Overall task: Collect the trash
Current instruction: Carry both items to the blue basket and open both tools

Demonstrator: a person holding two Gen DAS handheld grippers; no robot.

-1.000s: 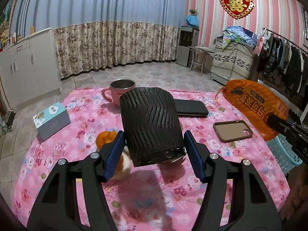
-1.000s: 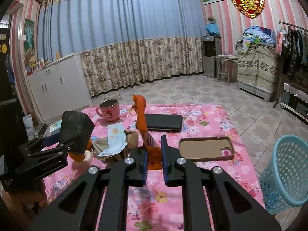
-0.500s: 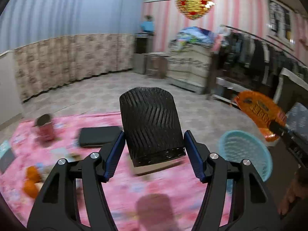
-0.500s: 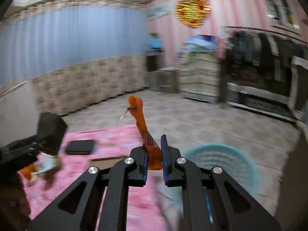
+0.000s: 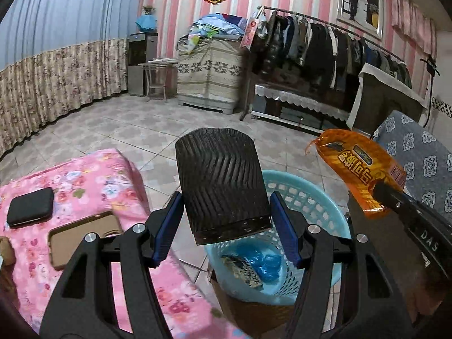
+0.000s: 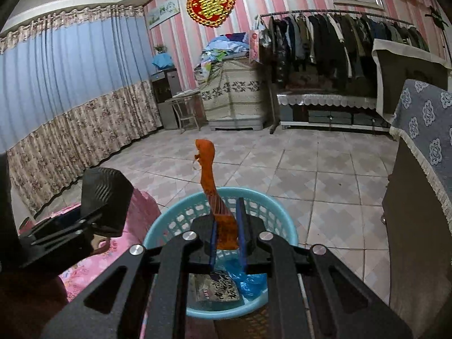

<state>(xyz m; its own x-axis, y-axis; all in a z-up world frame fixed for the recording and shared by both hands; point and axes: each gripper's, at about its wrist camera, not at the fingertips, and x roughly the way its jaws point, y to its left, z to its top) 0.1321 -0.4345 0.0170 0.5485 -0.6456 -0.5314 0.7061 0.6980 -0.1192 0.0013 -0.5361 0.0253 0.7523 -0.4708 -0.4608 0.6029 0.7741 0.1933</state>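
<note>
Swung from table—orange wrapper (image 6: 219, 220) pinched in right gripper (image 6: 228, 226); above basket (image 6: 180, 216).

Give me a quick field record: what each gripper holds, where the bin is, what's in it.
left gripper: shut on black ribbed object, over the near rim of the basket
right gripper: shut on orange wrapper, above the basket
blue basket: on the floor beside the pink table
basket contents: printed packet, blue plastic
on table: black case, brown phone case
</note>
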